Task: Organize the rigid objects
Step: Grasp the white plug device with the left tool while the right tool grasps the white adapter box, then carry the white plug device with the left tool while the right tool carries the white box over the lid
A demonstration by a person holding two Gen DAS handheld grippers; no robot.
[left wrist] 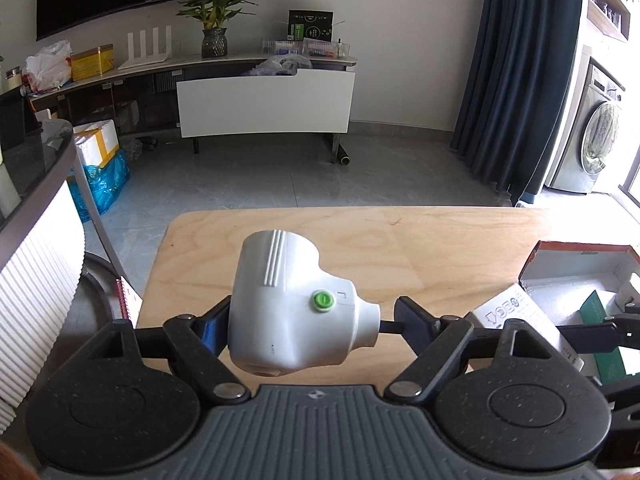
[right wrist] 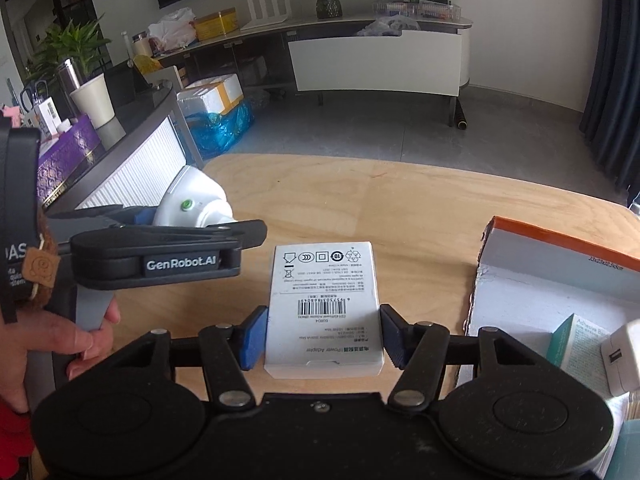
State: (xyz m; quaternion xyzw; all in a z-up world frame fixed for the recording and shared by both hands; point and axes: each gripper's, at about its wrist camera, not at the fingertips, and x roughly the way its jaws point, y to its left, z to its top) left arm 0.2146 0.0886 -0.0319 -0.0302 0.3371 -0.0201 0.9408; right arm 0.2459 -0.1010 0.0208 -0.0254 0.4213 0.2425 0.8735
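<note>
A white plastic device with a green button (left wrist: 296, 312) sits between the fingers of my left gripper (left wrist: 310, 318), which is shut on it above the wooden table (left wrist: 420, 240). The right wrist view shows the same device (right wrist: 192, 204) at the table's left edge. A white power-adapter box (right wrist: 324, 312), label up, lies flat on the table. My right gripper (right wrist: 322, 336) is shut on it, with the blue pads (right wrist: 254, 338) pressed against its two long sides. The box's near end is hidden behind the gripper body.
An open cardboard box with an orange rim (right wrist: 560, 240) stands at the table's right, holding a teal carton (right wrist: 576, 344) and a white charger (right wrist: 624, 356). A hand (right wrist: 92, 340) holds the left gripper's handle. A dark counter with a ribbed side (right wrist: 132, 168) runs along the left.
</note>
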